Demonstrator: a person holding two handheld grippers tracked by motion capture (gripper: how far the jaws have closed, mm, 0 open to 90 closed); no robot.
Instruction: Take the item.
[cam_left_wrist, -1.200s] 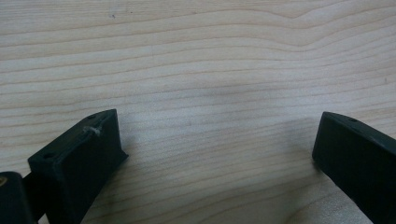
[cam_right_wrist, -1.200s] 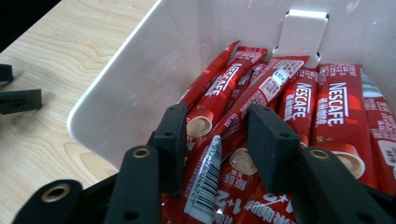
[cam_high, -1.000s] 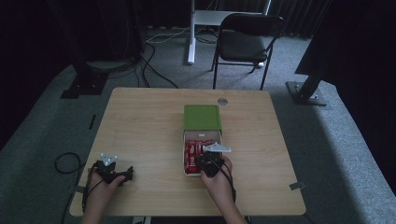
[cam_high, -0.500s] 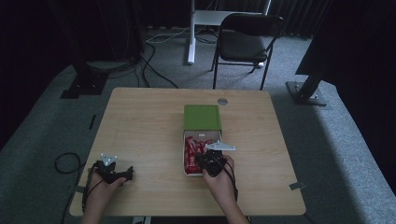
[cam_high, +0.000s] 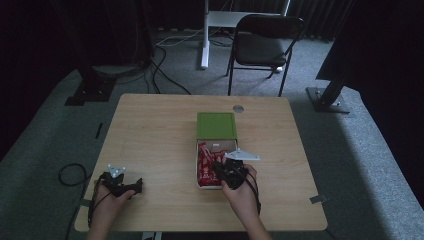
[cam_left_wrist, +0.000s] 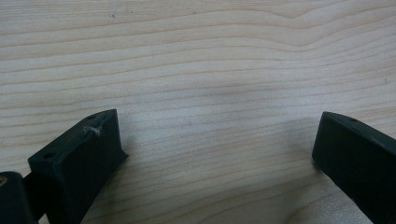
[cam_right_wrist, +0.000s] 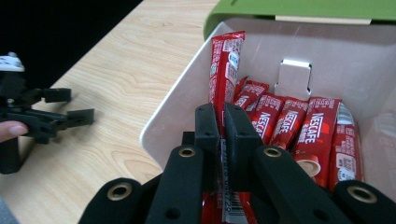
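A white box (cam_high: 196, 172) with its green lid (cam_high: 216, 125) folded back stands at the table's middle right. It holds several red Nescafe sachets (cam_right_wrist: 322, 126). My right gripper (cam_right_wrist: 222, 112) is shut on one red sachet (cam_right_wrist: 226, 56), which stands upright between the jaws above the box's near left corner. In the high view that gripper (cam_high: 219, 169) hovers over the box's front end. My left gripper (cam_high: 137, 184) rests low at the table's front left, open, with bare wood between its jaws (cam_left_wrist: 217, 135); the same gripper (cam_right_wrist: 70, 105) is seen far left in the right gripper view.
The wooden table (cam_high: 150, 130) has a round grommet (cam_high: 238, 108) near its far edge. A folding chair (cam_high: 265, 35) and a white desk leg (cam_high: 204, 35) stand behind it. Cables and dark stands lie on the floor to the left and right.
My right gripper has risen slightly over the box's front end with the sachet in its jaws. The left hand and its gripper have stayed where they were.
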